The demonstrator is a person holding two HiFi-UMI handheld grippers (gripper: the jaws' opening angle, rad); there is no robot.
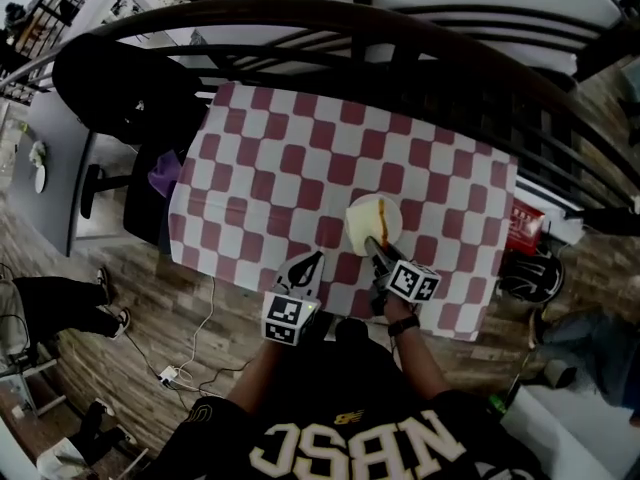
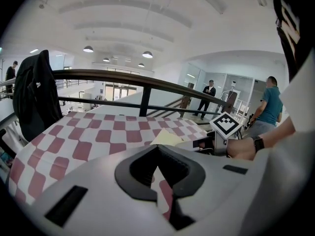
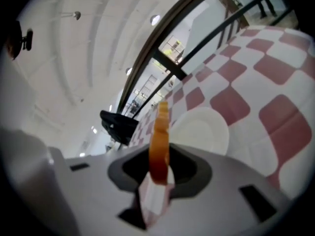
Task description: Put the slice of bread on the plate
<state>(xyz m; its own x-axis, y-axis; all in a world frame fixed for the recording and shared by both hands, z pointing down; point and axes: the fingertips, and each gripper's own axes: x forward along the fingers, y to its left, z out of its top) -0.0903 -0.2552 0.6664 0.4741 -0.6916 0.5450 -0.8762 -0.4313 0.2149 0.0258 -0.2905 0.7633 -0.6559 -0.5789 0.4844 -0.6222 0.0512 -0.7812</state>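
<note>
A slice of bread (image 3: 159, 140) with an orange-brown crust stands on edge between the jaws of my right gripper (image 3: 158, 156), which is shut on it. In the head view the slice (image 1: 381, 222) hangs over the near side of a round white plate (image 1: 358, 218) on the red-and-white checked table (image 1: 270, 178). The plate (image 3: 204, 129) lies just beyond the slice in the right gripper view. My left gripper (image 1: 314, 259) hovers over the table's near edge, left of the plate, jaws together and empty (image 2: 157, 157). From the left gripper view I see the plate (image 2: 166, 138) and the right gripper's marker cube (image 2: 226, 124).
A dark jacket (image 1: 120, 83) hangs on a chair at the table's far left. A curved dark railing (image 1: 400, 28) runs behind the table. A red packet (image 1: 523, 226) and a black object (image 1: 530, 274) lie off the table's right end. People stand in the background (image 2: 269, 102).
</note>
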